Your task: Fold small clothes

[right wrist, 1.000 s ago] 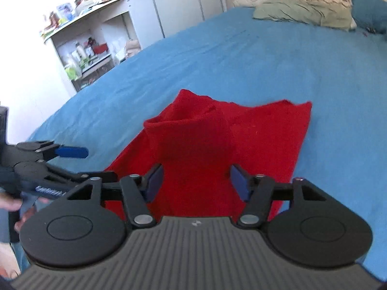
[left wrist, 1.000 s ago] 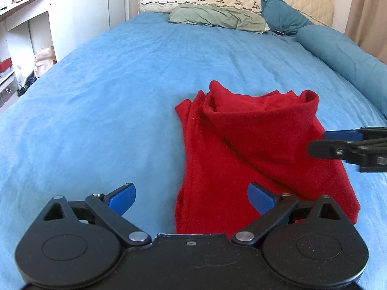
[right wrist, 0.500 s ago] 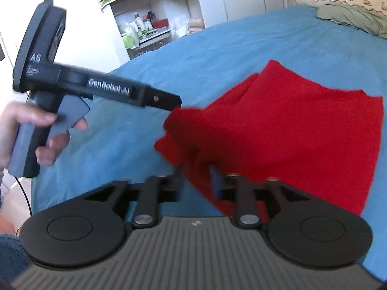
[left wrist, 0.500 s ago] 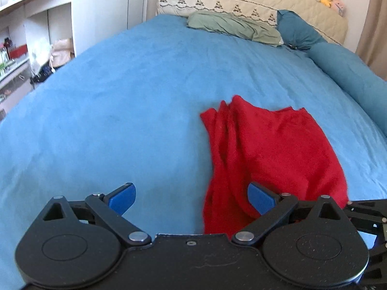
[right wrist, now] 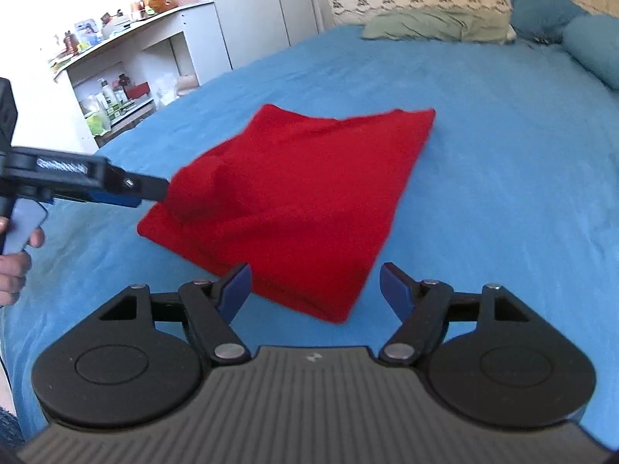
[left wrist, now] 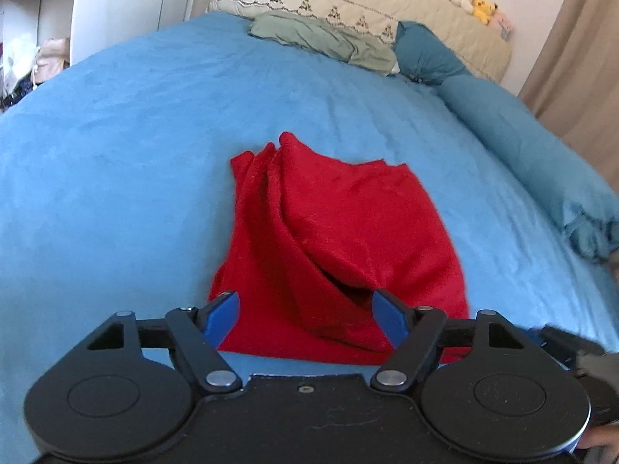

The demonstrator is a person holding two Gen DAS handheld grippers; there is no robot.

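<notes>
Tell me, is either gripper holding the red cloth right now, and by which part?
Neither holds it. The left gripper and right gripper both stand open, and the red cloth lies on the bed.

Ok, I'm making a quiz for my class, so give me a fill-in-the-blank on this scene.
1. The cloth lying on the bed is ____ in colour.
2. The sheet under it is ____.
3. The jaws of the right gripper stand ____.
4. The pillow at the head of the bed is ____.

Missing words: red; blue; open; green
</notes>
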